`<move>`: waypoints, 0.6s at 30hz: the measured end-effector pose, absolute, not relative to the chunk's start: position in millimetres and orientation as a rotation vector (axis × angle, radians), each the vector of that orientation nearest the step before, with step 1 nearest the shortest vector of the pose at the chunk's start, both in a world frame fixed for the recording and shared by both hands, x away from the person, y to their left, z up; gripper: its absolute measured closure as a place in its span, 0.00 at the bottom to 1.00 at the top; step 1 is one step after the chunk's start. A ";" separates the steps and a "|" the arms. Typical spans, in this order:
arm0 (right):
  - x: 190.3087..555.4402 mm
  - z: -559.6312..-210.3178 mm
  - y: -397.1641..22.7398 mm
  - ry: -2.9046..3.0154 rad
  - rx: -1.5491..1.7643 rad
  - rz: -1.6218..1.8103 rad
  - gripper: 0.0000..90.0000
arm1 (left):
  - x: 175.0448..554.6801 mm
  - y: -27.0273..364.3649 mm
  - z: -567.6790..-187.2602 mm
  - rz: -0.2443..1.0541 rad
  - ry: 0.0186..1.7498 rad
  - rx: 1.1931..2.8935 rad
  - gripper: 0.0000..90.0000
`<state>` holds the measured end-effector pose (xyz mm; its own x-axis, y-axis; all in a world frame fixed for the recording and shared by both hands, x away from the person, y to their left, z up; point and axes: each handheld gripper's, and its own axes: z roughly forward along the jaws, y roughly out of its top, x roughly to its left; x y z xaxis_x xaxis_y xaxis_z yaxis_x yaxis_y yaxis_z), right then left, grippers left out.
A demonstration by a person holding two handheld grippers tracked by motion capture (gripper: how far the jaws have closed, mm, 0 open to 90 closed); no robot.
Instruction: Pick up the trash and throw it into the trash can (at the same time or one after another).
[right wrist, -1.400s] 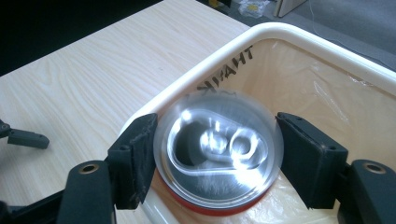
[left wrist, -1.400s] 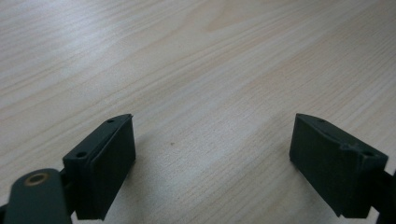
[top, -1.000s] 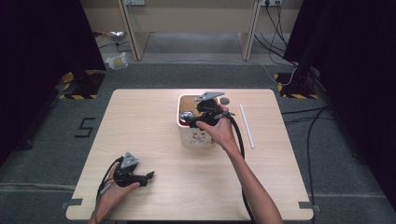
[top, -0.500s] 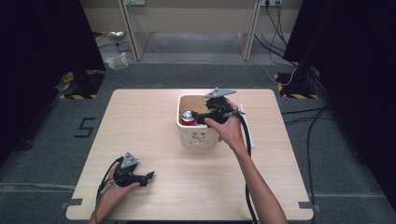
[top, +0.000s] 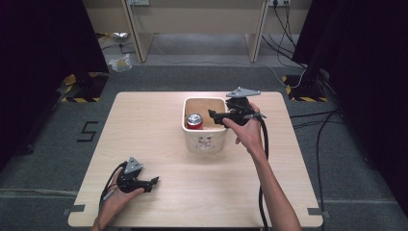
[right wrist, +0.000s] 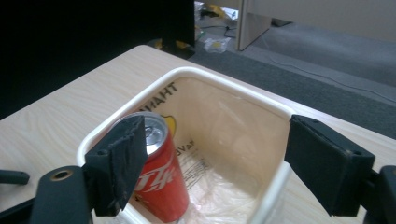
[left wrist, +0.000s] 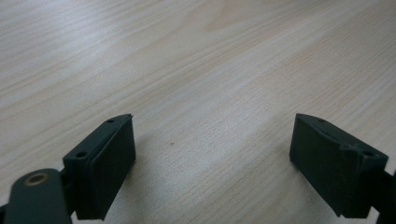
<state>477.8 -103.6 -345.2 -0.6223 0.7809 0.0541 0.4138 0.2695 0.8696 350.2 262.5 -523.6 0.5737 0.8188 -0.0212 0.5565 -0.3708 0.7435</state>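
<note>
A red soda can (top: pixel 194 121) stands upright in the left part of a white bin (top: pixel 204 139) at the table's middle. My right gripper (top: pixel 214 115) hovers at the bin's right rim and points left over it. Its jaws have just been opening, they stand wide, and nothing is between the pads. In the right gripper view my right gripper (right wrist: pixel 215 158) looks down into the bin (right wrist: pixel 224 84), with the can (right wrist: pixel 159 182) below and beyond the left jaw. My left gripper (top: pixel 155 181) rests on the table at the front left, open and empty. The left gripper view has my left gripper (left wrist: pixel 212 158) over bare wood.
The wooden table (top: pixel 144 134) stretches around the bin. A thin plastic liner (right wrist: pixel 210 186) lies on the bin's floor beside the can. Cables trail from both grippers. Desk legs and dark curtains stand beyond the far edge.
My right gripper has drawn back to the right and a little upward from over the bin. The can now stands free in the bin. The left hand has stayed put.
</note>
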 end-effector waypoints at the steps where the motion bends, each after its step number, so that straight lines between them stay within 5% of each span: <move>1: 477.7 -344.1 -108.9 2.145 1.096 1.297 0.21 | 350.2 262.6 -523.5 0.459 1.094 2.080 0.15; 18: 479.8 -350.5 -145.0 2.094 1.167 1.245 0.22 | 350.2 262.5 -523.5 0.460 1.095 2.079 0.15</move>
